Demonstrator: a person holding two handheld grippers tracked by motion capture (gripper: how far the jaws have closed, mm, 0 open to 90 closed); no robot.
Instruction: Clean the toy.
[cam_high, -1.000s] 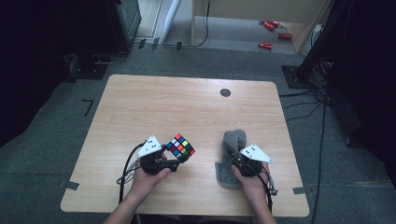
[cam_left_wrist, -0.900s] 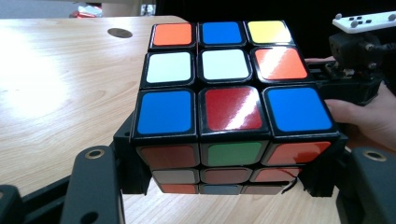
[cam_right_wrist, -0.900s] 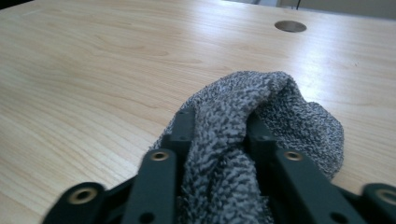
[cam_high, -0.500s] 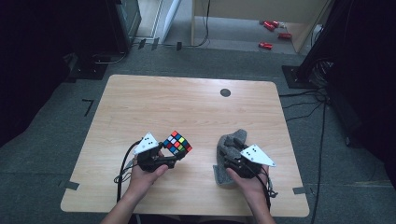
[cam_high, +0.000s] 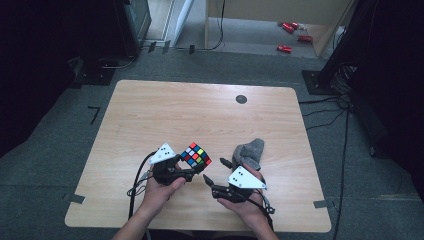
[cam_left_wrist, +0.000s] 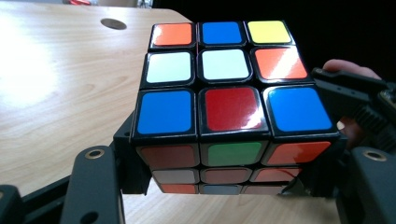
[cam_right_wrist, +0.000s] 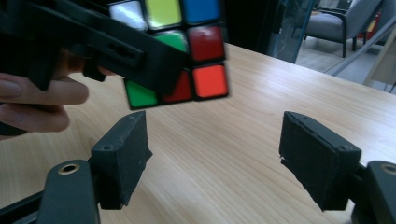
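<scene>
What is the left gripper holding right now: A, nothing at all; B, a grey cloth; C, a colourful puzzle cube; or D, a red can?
C: the left gripper is shut on the puzzle cube, with its black jaws against the cube's sides in the left gripper view, while the grey cloth lies on the table near the right gripper, whose jaws stand open.

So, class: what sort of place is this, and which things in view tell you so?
Probably a lab or workshop set up for recording. A bare wooden table stands on grey carpet with tape marks, cables trail across the floor, and dark equipment racks stand behind.
</scene>
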